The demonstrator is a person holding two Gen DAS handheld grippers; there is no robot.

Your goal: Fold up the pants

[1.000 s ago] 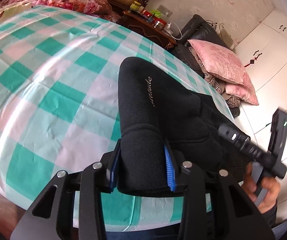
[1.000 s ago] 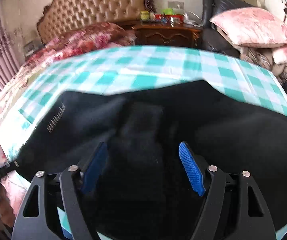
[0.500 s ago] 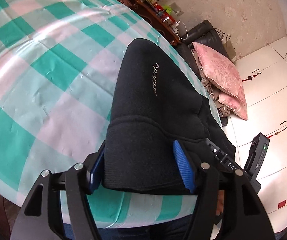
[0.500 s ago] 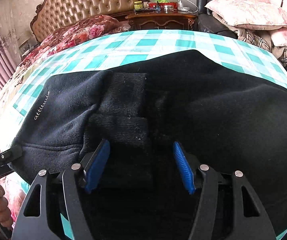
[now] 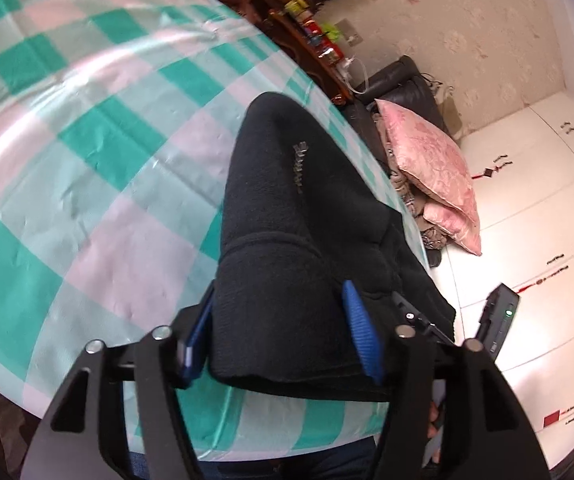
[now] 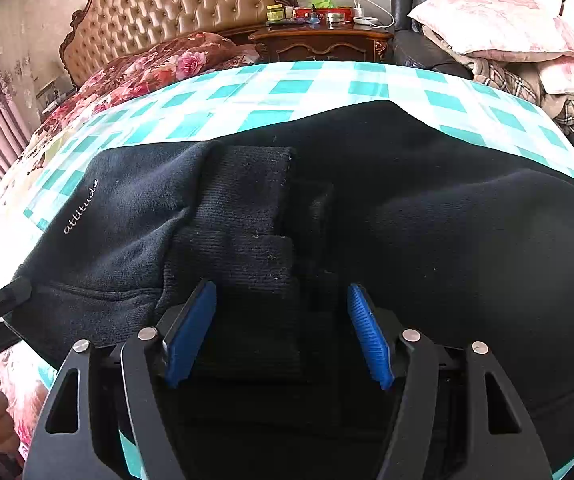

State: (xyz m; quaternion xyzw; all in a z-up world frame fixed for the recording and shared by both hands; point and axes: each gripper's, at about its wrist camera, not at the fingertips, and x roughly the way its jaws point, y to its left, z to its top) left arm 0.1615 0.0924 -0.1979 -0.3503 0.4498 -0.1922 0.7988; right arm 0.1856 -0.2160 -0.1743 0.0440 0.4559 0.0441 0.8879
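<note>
Black fleece pants (image 5: 287, 200) with small "attitude" lettering lie folded on the green-and-white checked cloth (image 5: 87, 160). My left gripper (image 5: 283, 332) is open, its blue pads either side of the ribbed waistband end near the cloth's front edge. In the right wrist view the pants (image 6: 427, 220) fill the middle, with the ribbed cuffs (image 6: 247, 216) laid on top. My right gripper (image 6: 283, 332) is open, its pads astride the cuffs. Whether the pads touch the fabric is unclear.
A tufted headboard (image 6: 175, 8) and floral bedding (image 6: 147, 68) lie beyond the cloth. A wooden nightstand (image 6: 323, 42) holds small items. Pink pillows (image 5: 427, 168) sit on a dark chair to the right. White cabinets (image 5: 547, 200) line the right side.
My left gripper has opened from its grip on the waistband end and drawn back slightly. My right gripper has come down closer to the cuffs; the pants have settled flat.
</note>
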